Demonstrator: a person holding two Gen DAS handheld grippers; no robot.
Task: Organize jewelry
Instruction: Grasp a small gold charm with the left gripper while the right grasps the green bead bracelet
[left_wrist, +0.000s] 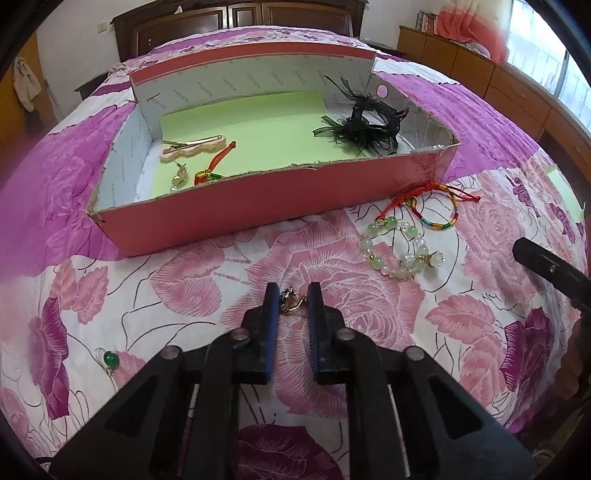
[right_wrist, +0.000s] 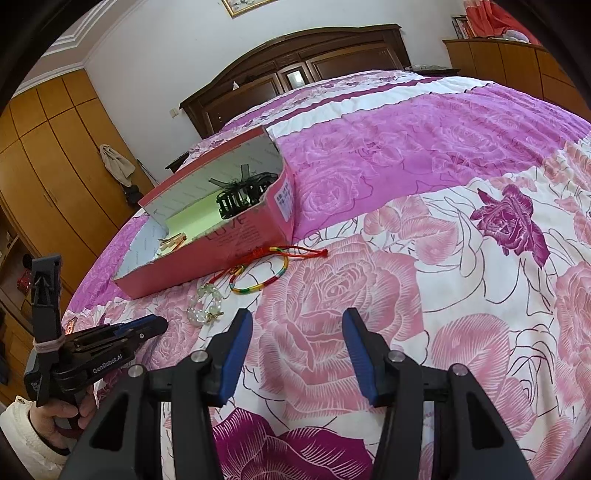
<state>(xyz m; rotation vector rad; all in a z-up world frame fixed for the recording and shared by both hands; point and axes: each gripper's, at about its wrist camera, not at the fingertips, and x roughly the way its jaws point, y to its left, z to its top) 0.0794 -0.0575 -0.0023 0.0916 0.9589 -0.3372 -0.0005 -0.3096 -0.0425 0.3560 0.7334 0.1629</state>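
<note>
Your left claw (left_wrist: 292, 300) is half closed around a small gold earring (left_wrist: 290, 301) on the bedspread (left_wrist: 207, 280), your right claw (right_wrist: 297, 350) is spread wide, and the pink box (left_wrist: 236, 203) lies at 12 o'clock.

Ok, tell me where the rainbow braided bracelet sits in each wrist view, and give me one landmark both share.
Left wrist view: the rainbow braided bracelet lies on the bedspread right of centre, just in front of the pink box's near right corner, beside the green bead bracelet.
Right wrist view: it lies left of centre, just in front of the box's near wall.
Shared landmark: the pink box.
</note>
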